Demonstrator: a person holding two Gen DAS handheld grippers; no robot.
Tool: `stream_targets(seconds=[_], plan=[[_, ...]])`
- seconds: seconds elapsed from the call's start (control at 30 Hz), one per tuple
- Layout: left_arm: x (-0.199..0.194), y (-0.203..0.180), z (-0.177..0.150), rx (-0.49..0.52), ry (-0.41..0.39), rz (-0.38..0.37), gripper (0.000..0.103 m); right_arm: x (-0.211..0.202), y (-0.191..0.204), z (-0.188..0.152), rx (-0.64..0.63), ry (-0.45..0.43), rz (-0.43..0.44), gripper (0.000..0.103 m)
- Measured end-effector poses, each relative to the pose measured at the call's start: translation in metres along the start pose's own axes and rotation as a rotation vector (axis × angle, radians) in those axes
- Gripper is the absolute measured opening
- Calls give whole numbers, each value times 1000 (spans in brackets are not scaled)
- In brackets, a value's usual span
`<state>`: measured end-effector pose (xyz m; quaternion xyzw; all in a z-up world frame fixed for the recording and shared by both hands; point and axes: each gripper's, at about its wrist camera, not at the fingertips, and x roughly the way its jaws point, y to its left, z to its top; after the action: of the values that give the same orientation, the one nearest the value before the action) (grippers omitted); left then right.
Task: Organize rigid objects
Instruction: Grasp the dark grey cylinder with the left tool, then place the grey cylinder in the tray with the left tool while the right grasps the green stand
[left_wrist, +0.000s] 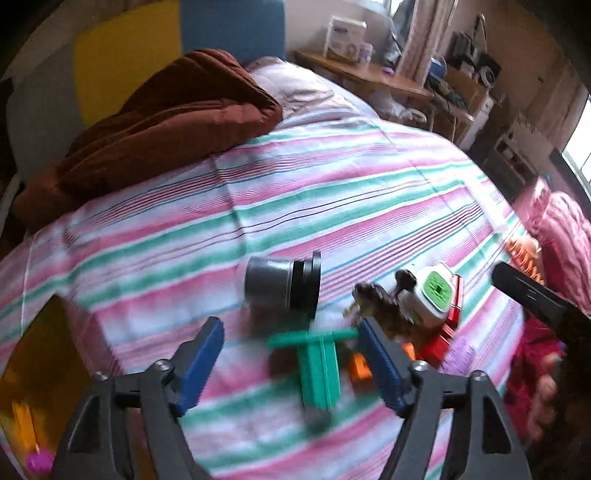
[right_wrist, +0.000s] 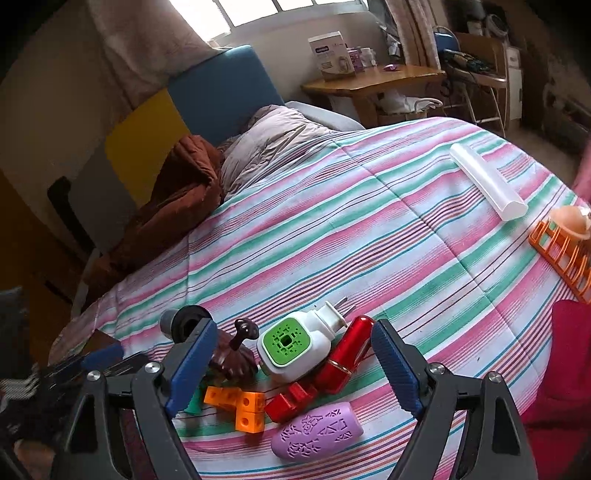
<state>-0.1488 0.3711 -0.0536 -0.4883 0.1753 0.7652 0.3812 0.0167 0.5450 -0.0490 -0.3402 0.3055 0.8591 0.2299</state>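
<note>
A pile of rigid objects lies on the striped bedspread (right_wrist: 332, 221). In the right wrist view I see a white and green plug-in device (right_wrist: 291, 345), a red tube (right_wrist: 347, 354), a purple embossed case (right_wrist: 317, 430), orange cube blocks (right_wrist: 240, 404), a red block (right_wrist: 291, 402) and a brown figure (right_wrist: 236, 354). My right gripper (right_wrist: 291, 354) is open above them. In the left wrist view my left gripper (left_wrist: 291, 354) is open around a green T-shaped piece (left_wrist: 317, 365), blurred, apparently resting on the bed. A grey and black pipe fitting (left_wrist: 284, 282) lies beyond it.
A white tube (right_wrist: 487, 182) and an orange rack (right_wrist: 561, 251) with a peach ball lie at the bed's right. A brown quilt (left_wrist: 155, 122) sits by the headboard. A wooden table (right_wrist: 373, 79) stands behind. The other gripper (left_wrist: 535, 295) shows at right.
</note>
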Motion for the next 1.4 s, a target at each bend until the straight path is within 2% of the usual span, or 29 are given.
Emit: stream_targets(seconds=[0.1,0.3,0.37,0.43,0.5,0.7,0.83,0.93,1.03,1.07,1.1,1.27,1.4], plan=[[19,-3,14,20,18,13,83,0,-5,1,26,2,13,86],[52,2,28,19,63,12,82,0,-6,2,38,3,21,86],[60,5,30,7,72,1,67,1,-5,3,34,5,21,86],[59,6,28,-7,49,-17,67,1,-5,2,31,6,17,86],[49,6,23,-1,8,-31,67,2,-5,2,27,6,13,86],[-5,13,-5,-4,-119,1,67,4,0,1,1,16,18,86],[-41,24,-26,-54,-166,0,67,3,10,-2,-41,25,78,85],[-66,36,-48,-93,-195,15,67,4,26,-8,-119,44,130,82],[-87,47,-70,-122,-224,39,67,9,47,-19,-221,97,190,68],[-94,51,-78,-132,-233,46,67,13,55,-24,-249,131,217,61],[-102,55,-87,-143,-243,53,67,16,60,-30,-271,164,235,58],[-127,77,-124,-206,-276,88,67,31,91,-48,-353,266,276,58],[-146,101,-156,-283,-288,108,67,54,116,-56,-389,338,231,58]])
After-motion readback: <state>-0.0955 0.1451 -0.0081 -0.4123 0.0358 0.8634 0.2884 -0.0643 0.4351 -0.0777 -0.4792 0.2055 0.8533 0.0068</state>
